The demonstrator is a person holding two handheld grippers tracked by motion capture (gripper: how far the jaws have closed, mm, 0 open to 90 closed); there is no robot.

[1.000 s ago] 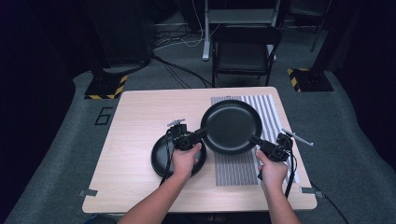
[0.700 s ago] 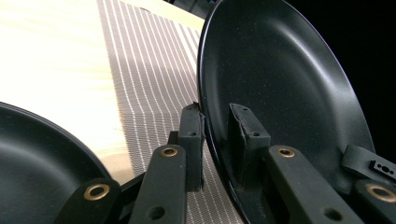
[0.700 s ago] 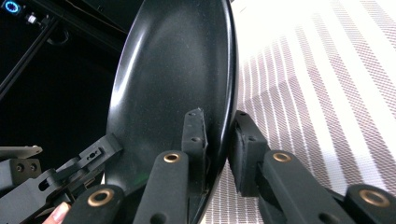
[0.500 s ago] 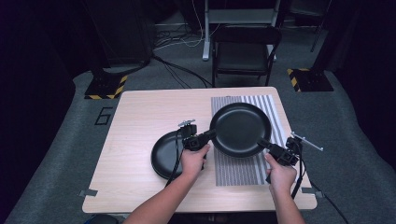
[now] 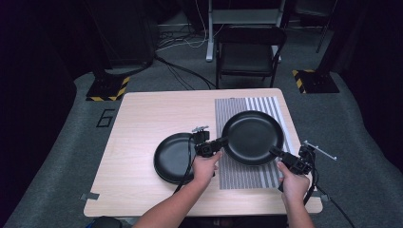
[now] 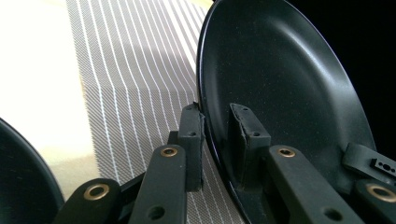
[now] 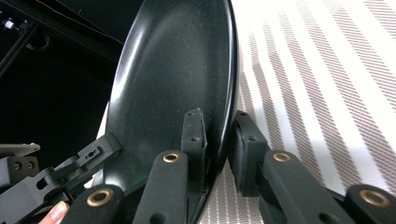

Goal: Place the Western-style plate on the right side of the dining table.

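A large black plate (image 5: pixel 252 137) hangs just above the striped mat (image 5: pixel 247 173), held from both sides. My left gripper (image 5: pixel 220 141) is shut on its left rim, and in the left gripper view the jaws (image 6: pixel 217 126) clamp the plate's (image 6: pixel 280 79) edge. My right gripper (image 5: pixel 276 151) is shut on the near right rim. In the right gripper view that gripper (image 7: pixel 219 135) pinches the plate (image 7: pixel 177 70) with one jaw on each face. A second black plate (image 5: pixel 173 157) lies flat on the table to the left.
The wooden table (image 5: pixel 142 118) carries the grey striped mat (image 6: pixel 126 65) on its right half. A black chair (image 5: pixel 249 52) stands beyond the far edge. The right hand sits close to the table's front right corner (image 5: pixel 316 206).
Both grippers have carried the large plate to the right and slightly nearer, away from the second plate and further over the striped mat.
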